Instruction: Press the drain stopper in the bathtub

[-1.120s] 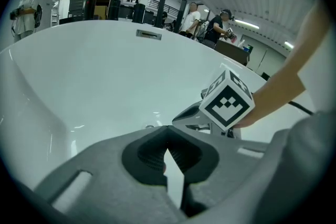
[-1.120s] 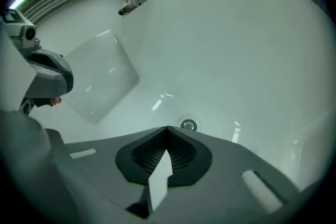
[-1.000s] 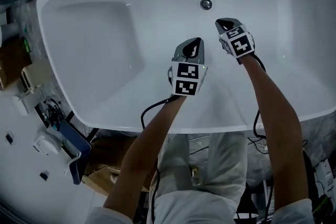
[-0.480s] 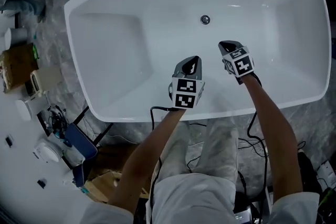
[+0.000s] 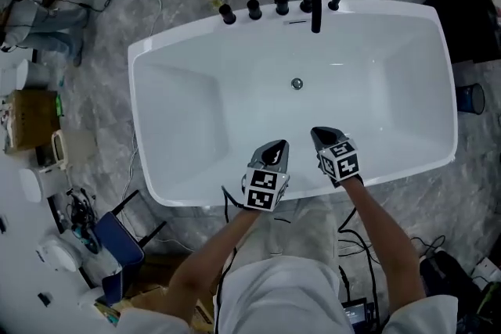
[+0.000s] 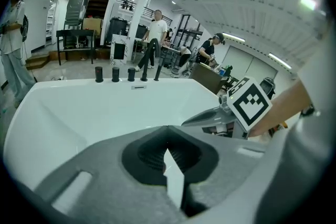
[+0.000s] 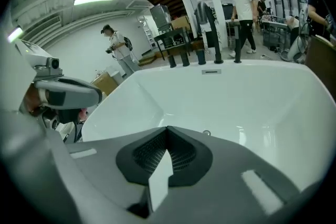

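Observation:
The white bathtub [image 5: 188,109] fills the middle of the head view. Its small round metal drain stopper [image 5: 297,83] sits in the tub floor below the faucet, and shows again just past the jaws in the right gripper view as the stopper [image 7: 206,133]. My left gripper [image 5: 275,149] and right gripper [image 5: 322,135] hover side by side over the tub's near side, both shut with nothing held, well short of the stopper. In the left gripper view the shut left gripper [image 6: 168,140] hides the drain, and the right gripper [image 6: 210,118] shows at right.
A black faucet [image 5: 313,0] and several black knobs [image 5: 254,9] line the far rim. Boxes [image 5: 31,119], cables and a blue stand [image 5: 117,242] crowd the floor at left. A dark bucket [image 5: 472,98] stands at right. People stand beyond the tub [image 7: 244,5].
The head view has pulled back, so the whole tub now shows. Both grippers have drawn back from near the drain to the tub's near rim, still shut.

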A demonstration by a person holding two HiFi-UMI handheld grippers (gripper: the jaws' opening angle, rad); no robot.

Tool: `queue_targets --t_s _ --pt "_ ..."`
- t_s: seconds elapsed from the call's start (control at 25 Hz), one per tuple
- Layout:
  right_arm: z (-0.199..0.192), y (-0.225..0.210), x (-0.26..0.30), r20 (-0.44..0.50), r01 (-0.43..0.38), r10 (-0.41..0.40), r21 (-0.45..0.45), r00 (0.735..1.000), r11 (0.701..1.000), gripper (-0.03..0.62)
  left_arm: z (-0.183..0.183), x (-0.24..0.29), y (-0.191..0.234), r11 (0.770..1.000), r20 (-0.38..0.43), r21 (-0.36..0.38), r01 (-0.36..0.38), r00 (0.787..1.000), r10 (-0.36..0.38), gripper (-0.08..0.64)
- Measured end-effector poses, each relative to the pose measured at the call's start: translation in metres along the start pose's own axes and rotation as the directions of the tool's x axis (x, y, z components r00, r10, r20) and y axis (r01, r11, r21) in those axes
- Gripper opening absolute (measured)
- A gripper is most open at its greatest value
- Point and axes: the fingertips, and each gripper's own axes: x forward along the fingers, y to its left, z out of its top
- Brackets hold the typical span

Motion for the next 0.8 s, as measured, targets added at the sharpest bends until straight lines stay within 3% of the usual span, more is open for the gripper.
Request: queue_targets --t_s 0.28,0.6,0.8 --pt "0.043 0.062 -0.087 0.082 -0.004 0.008 -0.055 0.997 0.998 -0.005 0.033 -0.082 -0.034 0.995 0.045 -0.093 0.023 0.999 -0.019 0.002" --pt "0.100 0.125 -0.174 0.241 -0.020 0.035 -0.065 0.970 0.998 -0.005 0.086 -0.167 -0.074 0.994 0.168 -0.068 0.092 0.983 -0.079 0.002" --pt "0.128 0.168 -0.225 0.347 -0.047 0.068 -0.070 0.935 0.996 -0.005 0.112 -0.219 -0.091 0.993 0.230 -0.015 0.119 0.967 -0.113 0.002"
